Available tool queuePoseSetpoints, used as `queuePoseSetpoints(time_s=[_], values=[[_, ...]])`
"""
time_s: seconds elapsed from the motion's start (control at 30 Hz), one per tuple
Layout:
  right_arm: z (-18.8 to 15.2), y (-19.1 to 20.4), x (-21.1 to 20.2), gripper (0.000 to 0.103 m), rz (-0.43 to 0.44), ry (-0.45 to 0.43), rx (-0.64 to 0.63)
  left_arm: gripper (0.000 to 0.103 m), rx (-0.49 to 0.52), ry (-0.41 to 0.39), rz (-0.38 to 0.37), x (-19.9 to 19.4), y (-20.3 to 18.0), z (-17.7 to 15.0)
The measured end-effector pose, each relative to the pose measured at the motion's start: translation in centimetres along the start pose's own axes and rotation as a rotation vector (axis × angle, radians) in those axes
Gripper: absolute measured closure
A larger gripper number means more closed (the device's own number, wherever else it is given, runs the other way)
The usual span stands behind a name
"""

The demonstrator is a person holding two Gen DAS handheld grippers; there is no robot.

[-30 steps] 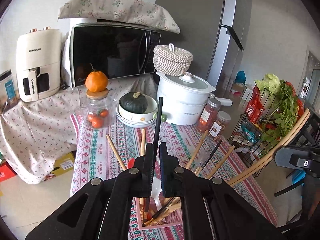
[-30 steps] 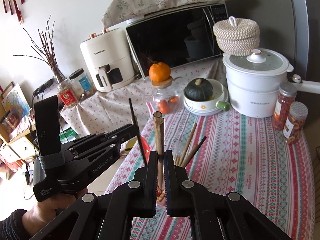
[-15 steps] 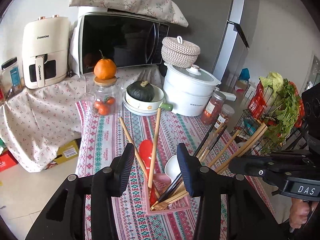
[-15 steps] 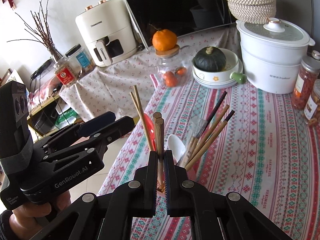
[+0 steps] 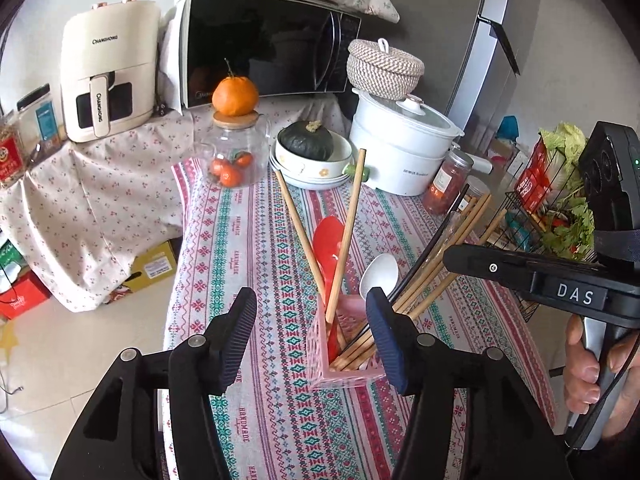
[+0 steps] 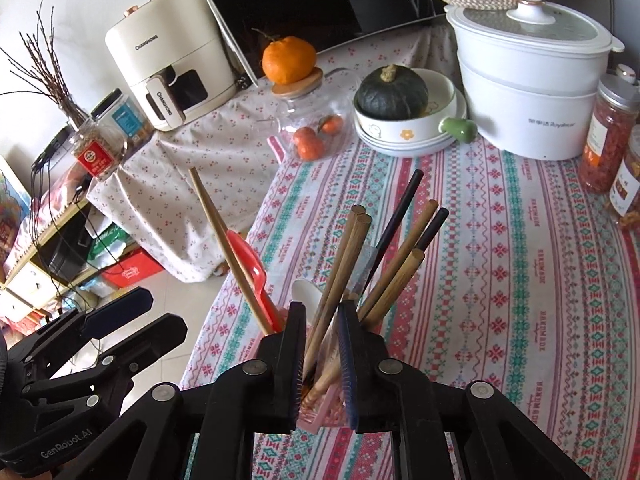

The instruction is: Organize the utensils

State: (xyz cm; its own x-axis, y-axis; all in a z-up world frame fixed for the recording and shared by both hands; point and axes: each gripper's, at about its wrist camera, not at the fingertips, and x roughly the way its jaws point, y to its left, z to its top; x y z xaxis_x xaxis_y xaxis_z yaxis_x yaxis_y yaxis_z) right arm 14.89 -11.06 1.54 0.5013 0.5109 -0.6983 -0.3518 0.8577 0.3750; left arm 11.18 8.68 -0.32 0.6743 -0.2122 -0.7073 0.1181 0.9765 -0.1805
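Observation:
A pink slotted holder [image 5: 348, 364] stands on the striped tablecloth [image 5: 248, 248]. It holds wooden chopsticks [image 5: 344, 240], black chopsticks [image 6: 400, 220], a red spoon [image 5: 328, 240] and a white spoon [image 5: 380, 272]. My left gripper [image 5: 312, 332] hovers just in front of the holder, jaws wide and still opening, nothing between them. My right gripper [image 6: 322, 344] is right above the holder [image 6: 324, 412]. Its jaws are opening, and a pair of wooden chopsticks [image 6: 344, 264] stands loose between them, resting in the holder. A hand [image 5: 588, 364] grips the right tool.
Behind the holder stand a glass jar of oranges [image 5: 234, 156], a bowl with a dark squash [image 5: 308, 152], a white pot [image 5: 400, 156] and spice jars [image 5: 444, 184]. A wire rack of vegetables [image 5: 552, 200] is at the right. The table's left edge drops to the floor.
My left gripper let go of a black chopstick and spread wide. My right gripper sank with the wooden pair into the holder, then its jaws parted off them.

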Motion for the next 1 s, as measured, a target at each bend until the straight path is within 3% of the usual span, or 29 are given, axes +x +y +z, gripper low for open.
queuePoseSetpoints(time_s=[0.13, 0.33, 0.4, 0.53, 0.6, 0.8, 1.0], values=[[0.6, 0.6, -3.4, 0.058, -0.013, -0.098, -0.035, 0.033, -0.006, 0.007, 0.006, -0.8, -0.5, -0.2], [-0.2, 1.2, -9.7, 0.037, -0.106, -0.244, -0.072, 0.023, -0.002, -0.012, 0.037, -2.8, -2.1, -1.1], [-1.3, 1.4, -11.1, 0.026, -0.136, -0.265, -0.082, 0.018, 0.001, -0.016, 0.045, -3.6, -2.9, -1.5], [-4.3, 1.2, -13.1, 0.017, -0.234, -0.271, -0.081, 0.014, 0.018, -0.047, 0.084, -5.7, -5.0, -2.7], [-5.7, 1.0, -13.6, 0.007, -0.291, -0.253, -0.055, 0.011, 0.025, -0.070, 0.110, -6.8, -5.9, -3.5], [-9.2, 0.3, -14.5, 0.001, -0.435, -0.241, -0.045, 0.004, 0.057, -0.128, 0.182, -9.4, -8.1, -5.4], [-10.6, -1.3, -13.9, 0.001, -0.491, -0.227, -0.039, 0.003, 0.067, -0.167, 0.224, -10.2, -9.2, -6.3]])
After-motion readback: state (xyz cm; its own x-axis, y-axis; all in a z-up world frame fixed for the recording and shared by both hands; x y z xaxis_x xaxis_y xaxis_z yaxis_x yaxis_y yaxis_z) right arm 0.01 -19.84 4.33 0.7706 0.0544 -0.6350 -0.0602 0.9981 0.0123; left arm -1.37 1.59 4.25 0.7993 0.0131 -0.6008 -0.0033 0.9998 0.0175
